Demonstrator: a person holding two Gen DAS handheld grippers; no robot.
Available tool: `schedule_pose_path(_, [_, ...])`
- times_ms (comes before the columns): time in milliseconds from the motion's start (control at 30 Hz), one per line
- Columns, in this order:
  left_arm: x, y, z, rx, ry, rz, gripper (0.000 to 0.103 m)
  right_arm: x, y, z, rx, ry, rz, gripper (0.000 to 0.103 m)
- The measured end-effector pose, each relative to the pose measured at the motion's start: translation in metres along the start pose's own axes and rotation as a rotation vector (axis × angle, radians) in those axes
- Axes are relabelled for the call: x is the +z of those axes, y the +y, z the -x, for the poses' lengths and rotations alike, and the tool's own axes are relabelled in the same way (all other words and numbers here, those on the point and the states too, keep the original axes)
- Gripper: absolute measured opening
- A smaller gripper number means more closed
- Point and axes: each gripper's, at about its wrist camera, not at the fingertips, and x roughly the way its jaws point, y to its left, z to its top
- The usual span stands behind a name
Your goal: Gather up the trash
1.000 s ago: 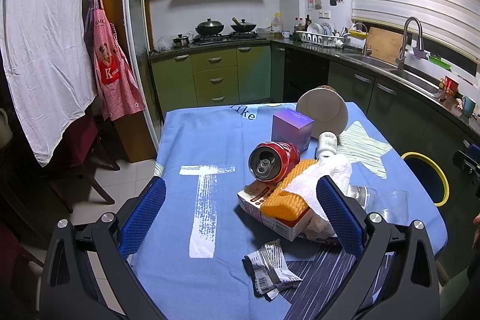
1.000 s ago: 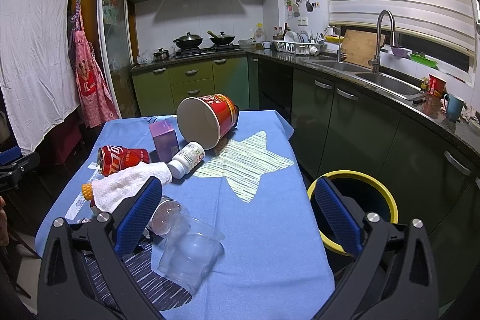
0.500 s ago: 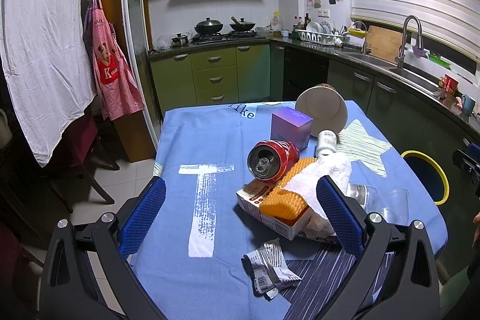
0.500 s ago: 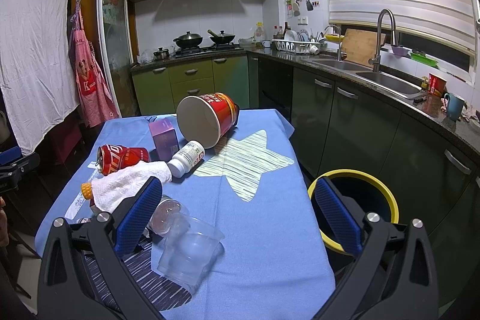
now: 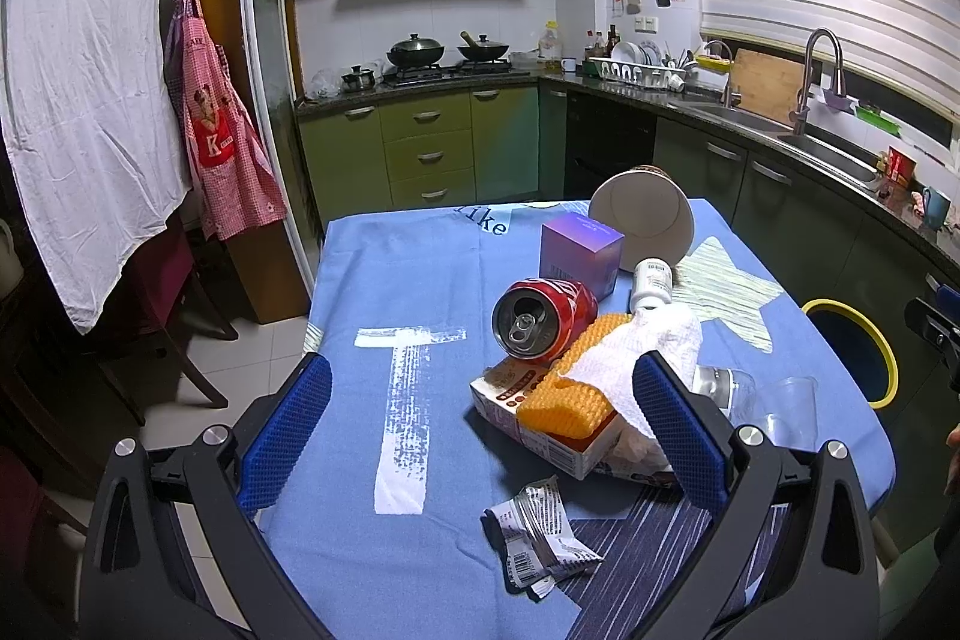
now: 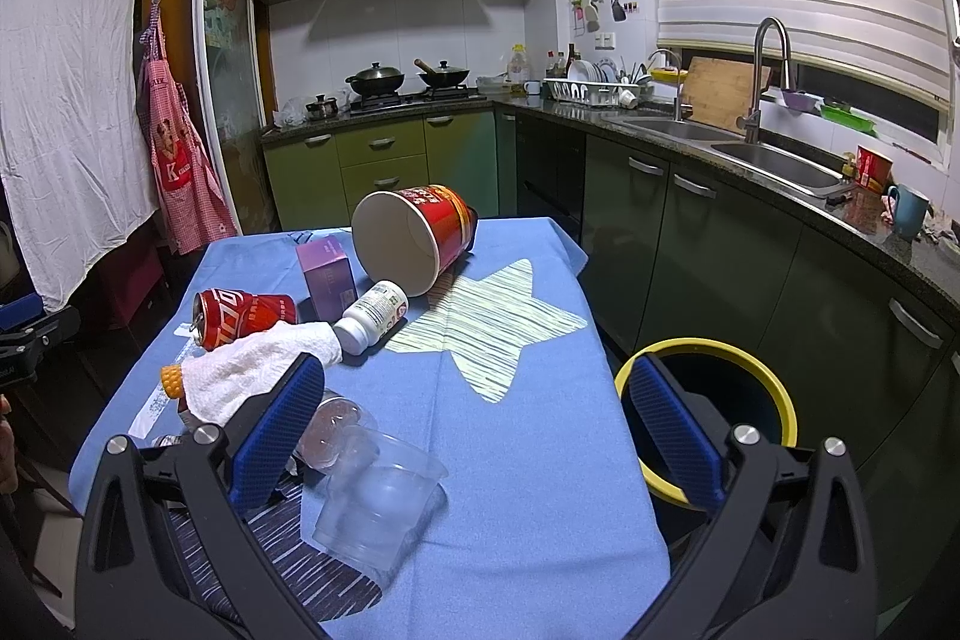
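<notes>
At the near edge of the worktop [image 5: 384,550], left tongs [image 5: 477,427] and right tongs [image 6: 474,430] both spread wide, grasping nothing. Near edge: crumpled foil wrapper [image 5: 537,532], thin clear plastic cup [image 6: 378,502] on its side. Mid-worktop: carton [image 5: 552,436], ribbed orange sponge [image 5: 570,394], soft towel [image 5: 636,358], red can [image 5: 540,319]. Beyond the right edge: yellow-rimmed bin [image 6: 750,388]. Risk: cylindrical can may roll, cup may buckle if pinched
</notes>
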Motion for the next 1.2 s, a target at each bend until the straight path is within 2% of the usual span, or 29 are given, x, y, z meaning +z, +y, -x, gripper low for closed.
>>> schedule_pose_path(233, [0.023, 0.005, -0.016, -0.038, 0.008, -0.015, 0.099, 0.007, 0.008, -0.019, 0.035, -0.013, 0.026, 0.097])
schedule_pose_path(400, [0.063, 0.018, -0.040, -0.032, -0.046, -0.020, 0.099, 0.036, 0.024, -0.066, 0.047, 0.013, 0.087, 0.097])
schedule_pose_path(533, [0.098, 0.027, -0.084, -0.035, -0.055, -0.032, 0.099, 0.062, 0.039, -0.117, 0.034, 0.059, 0.155, 0.097])
schedule_pose_path(700, [0.130, 0.047, -0.162, -0.065, -0.023, 0.027, 0.099, 0.091, 0.055, -0.177, -0.002, 0.091, 0.234, 0.097])
schedule_pose_path(800, [0.135, 0.055, -0.200, -0.053, -0.012, 0.062, 0.099, 0.102, 0.064, -0.222, -0.027, 0.134, 0.272, 0.095])
schedule_pose_path(867, [0.134, 0.060, -0.224, -0.040, 0.005, 0.088, 0.099, 0.102, 0.068, -0.253, -0.038, 0.177, 0.300, 0.087])
schedule_pose_path(900, [0.133, 0.062, -0.235, -0.039, 0.013, 0.096, 0.099, 0.102, 0.070, -0.263, -0.043, 0.185, 0.312, 0.086])
schedule_pose_path(1067, [0.118, 0.063, -0.258, -0.045, 0.006, 0.114, 0.099, 0.098, 0.072, -0.309, -0.096, 0.202, 0.361, 0.076])
schedule_pose_path(1200, [0.108, 0.062, -0.268, -0.059, 0.017, 0.123, 0.099, 0.101, 0.071, -0.327, -0.132, 0.177, 0.374, 0.066])
